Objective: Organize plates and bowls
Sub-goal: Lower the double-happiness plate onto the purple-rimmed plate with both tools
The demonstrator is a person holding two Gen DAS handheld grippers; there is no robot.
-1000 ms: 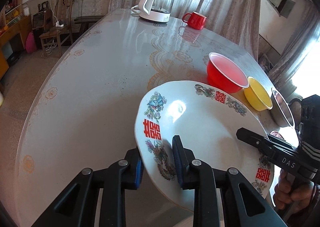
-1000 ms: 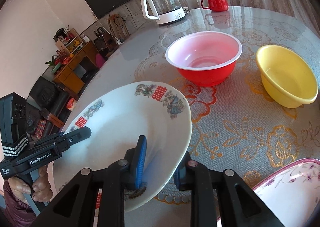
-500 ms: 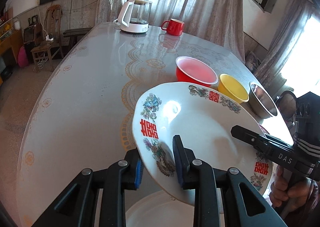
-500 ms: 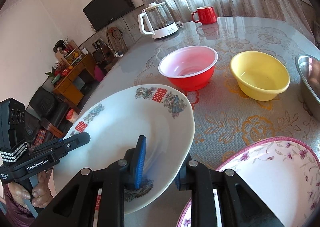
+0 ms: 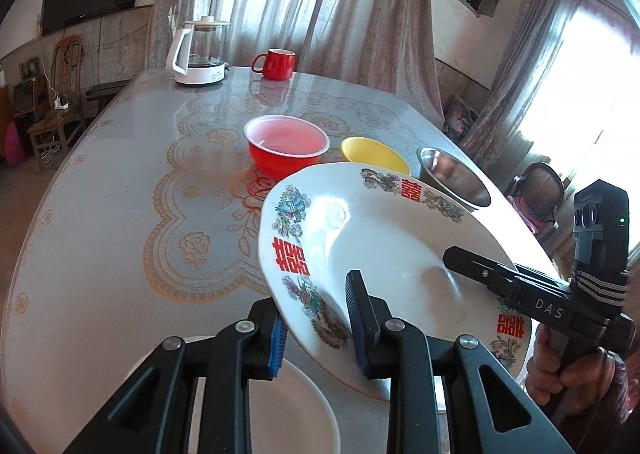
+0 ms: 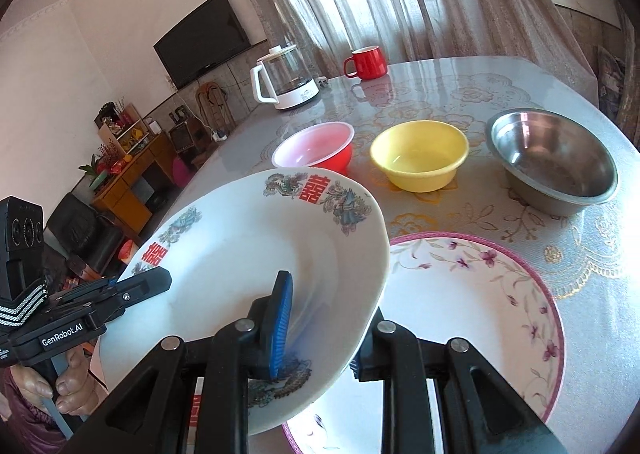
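Observation:
A white plate with red characters and phoenix prints (image 5: 384, 250) is held in the air by both grippers. My left gripper (image 5: 316, 322) is shut on its left rim and my right gripper (image 6: 320, 330) is shut on its opposite rim; the plate also shows in the right wrist view (image 6: 256, 254). It hangs tilted above a pink-rimmed floral plate (image 6: 480, 294) and beside a plain white plate (image 5: 288, 406). A red bowl (image 5: 286, 143), a yellow bowl (image 5: 372, 151) and a steel bowl (image 5: 452, 177) stand in a row behind.
A glass kettle (image 5: 200, 53) and a red mug (image 5: 276, 63) stand at the far end of the table (image 5: 120, 181). The table edge runs close on the right by the steel bowl. Chairs and a cabinet stand beyond the left side.
Both grippers have pulled back toward the near edge with the plate and lifted it. The steel bowl, the floral plate and the plain white plate have come into view.

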